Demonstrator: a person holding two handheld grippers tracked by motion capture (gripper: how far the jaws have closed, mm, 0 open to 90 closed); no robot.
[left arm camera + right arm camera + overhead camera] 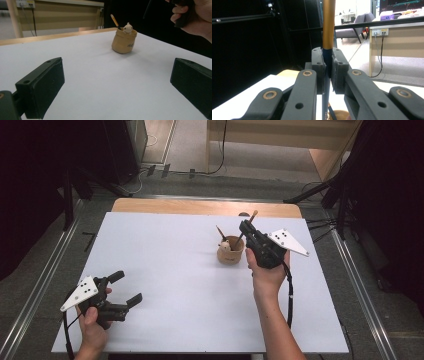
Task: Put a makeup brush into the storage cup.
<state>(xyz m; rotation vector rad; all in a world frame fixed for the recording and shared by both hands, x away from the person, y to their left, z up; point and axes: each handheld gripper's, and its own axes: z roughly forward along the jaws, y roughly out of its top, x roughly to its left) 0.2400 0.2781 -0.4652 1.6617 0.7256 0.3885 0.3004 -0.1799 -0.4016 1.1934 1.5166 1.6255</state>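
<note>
Paintbrush [328, 25], long and thin, with an orange-gold upper shaft and a dark blue lower shaft: held upright-to-tilted in the right gripper [246, 229], whose two black jaws are pressed together on the blue part of the shaft. In the high view the brush [248, 222] slants up and away from the gripper, its pale tip above, its lower end reaching down into the holder.

Tan ceramic pen holder [230, 253], shaped like a small sack: stands on the right half of the white tabletop [175, 270], just left of the right hand [267, 270]. In the left gripper view the holder [123, 41] carries a small cream animal figure [128, 27] at its rim and dark lettering on its side, too small to read.

Second brush or pencil [115, 21], brown-handled: leans out of the holder toward the left, apart from the held brush.

Left gripper [125, 287], black, with a grey three-cornered plate on top: held low over the near left part of the table in the left hand [92, 317], well apart from the holder. Its jaws stand spread wide with nothing between them, pointing across the table toward the holder.

Light wooden table edge [200, 206]: shows as a strip beyond the white surface at the far side.

Black cable [290, 295]: trails from the right gripper along the person's forearm.
</note>
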